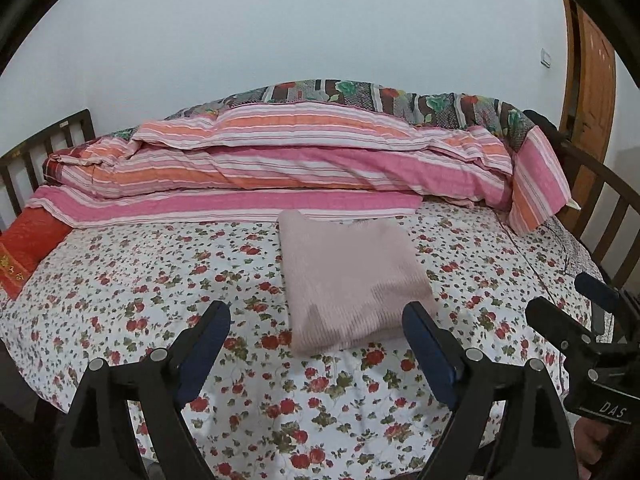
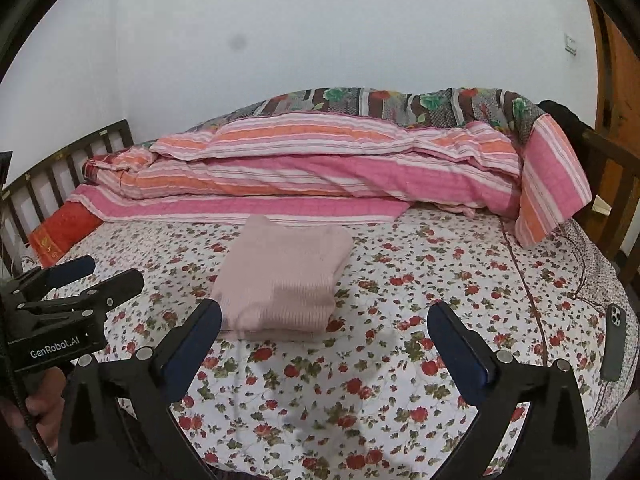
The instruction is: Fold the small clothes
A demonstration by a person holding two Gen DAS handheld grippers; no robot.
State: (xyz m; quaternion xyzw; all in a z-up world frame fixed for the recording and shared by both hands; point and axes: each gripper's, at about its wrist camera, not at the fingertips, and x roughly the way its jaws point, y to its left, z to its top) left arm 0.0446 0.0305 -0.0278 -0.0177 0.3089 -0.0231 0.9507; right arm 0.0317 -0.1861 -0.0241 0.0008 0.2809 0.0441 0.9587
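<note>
Pink sweater [image 1: 352,280] folded on bed [image 1: 160,280]; left tool [image 1: 316,328] and right tool [image 2: 324,328] spread wide, empty. Probably finished; next, another garment.

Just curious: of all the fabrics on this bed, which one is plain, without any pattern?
The folded pale pink garment lying mid-bed. The striped quilt behind it and the flowered sheet beneath it are both patterned.

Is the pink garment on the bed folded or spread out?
Folded: the pink garment lies as a compact rectangle with stacked layers along its near edge.
</note>
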